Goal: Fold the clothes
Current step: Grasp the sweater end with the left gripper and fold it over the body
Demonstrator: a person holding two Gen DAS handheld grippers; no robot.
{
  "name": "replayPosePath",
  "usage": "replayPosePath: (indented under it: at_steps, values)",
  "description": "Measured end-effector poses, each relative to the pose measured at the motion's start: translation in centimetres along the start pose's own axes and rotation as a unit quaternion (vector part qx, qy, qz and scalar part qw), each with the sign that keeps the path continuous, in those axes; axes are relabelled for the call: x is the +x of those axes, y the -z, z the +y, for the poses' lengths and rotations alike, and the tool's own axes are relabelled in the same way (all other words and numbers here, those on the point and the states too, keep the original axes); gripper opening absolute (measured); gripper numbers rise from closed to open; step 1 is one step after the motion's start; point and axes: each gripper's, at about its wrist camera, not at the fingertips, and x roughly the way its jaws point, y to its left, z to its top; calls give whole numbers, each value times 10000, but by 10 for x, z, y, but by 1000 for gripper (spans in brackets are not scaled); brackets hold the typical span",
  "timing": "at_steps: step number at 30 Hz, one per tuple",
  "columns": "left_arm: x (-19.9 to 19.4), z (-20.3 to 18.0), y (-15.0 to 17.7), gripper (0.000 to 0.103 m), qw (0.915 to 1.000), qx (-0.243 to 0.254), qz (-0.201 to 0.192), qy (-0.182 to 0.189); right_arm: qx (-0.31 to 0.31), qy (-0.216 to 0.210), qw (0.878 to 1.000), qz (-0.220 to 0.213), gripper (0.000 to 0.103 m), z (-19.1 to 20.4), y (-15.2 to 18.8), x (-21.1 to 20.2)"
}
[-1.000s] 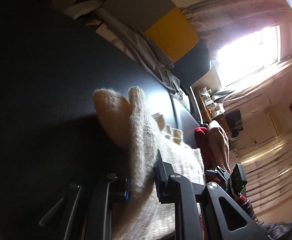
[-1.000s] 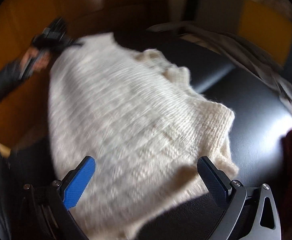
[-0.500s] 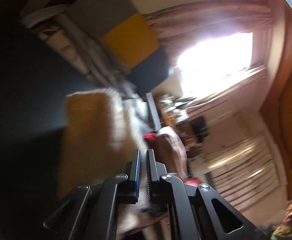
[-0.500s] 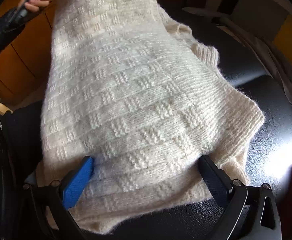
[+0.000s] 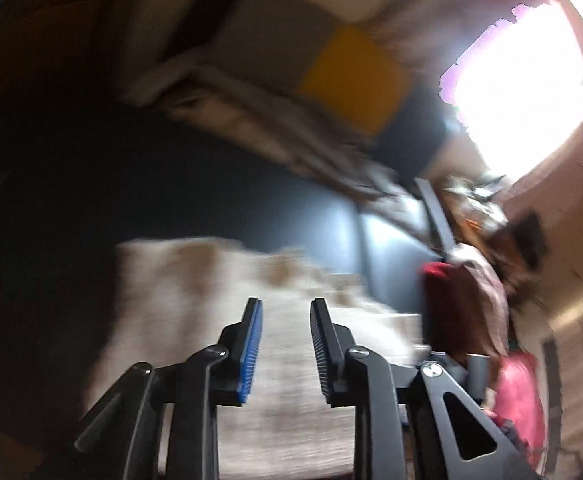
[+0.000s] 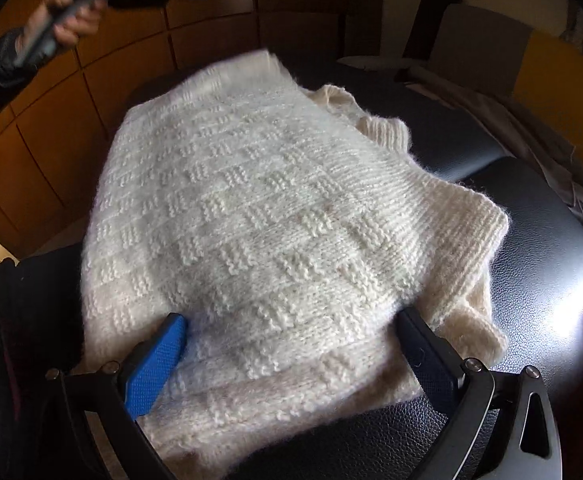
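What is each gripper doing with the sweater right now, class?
Left gripper: jaws just opening, nothing between them, above the cream sweater.
Right gripper: open wide, fingers against the sweater, not clamped.

A dark, glossy leather-like seat surface fills the near ground, catching a bright patch of daylight at its right. Warm orange-brown wooden panelled cabinet fronts run along the far left. At the far right stand a grey cushion and a mustard-yellow cushion. From the left wrist view, a blown-out bright window glares at the right, with what may be pale curtains beside it.
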Motion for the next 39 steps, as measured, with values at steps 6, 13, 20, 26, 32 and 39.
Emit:
replayPosePath:
  at_steps: [6, 13, 20, 26, 32, 39]
  values:
    - [7, 93, 30, 43, 9982, -375, 461, 72, 88, 42, 10000, 10, 103, 4, -1, 1]
    - [44, 119, 27, 52, 9962, 225, 727, 414, 270, 187, 9993, 197, 103, -12, -8, 6]
    - [92, 132, 3, 59, 9816, 311, 1194, 1460, 397, 309, 9980, 385, 103, -11, -15, 9]
    - [111, 126, 0, 28, 9771, 240, 1268, 1693, 453, 407, 9972, 424, 103, -9, -16, 8]
    - [59, 121, -6, 17, 9763, -144, 289, 2141, 387, 432, 9970, 522, 103, -4, -19, 11]
    - [19, 54, -4, 16, 9578, -281, -186, 2854, 244, 257, 9973, 649, 103, -5, -21, 11]
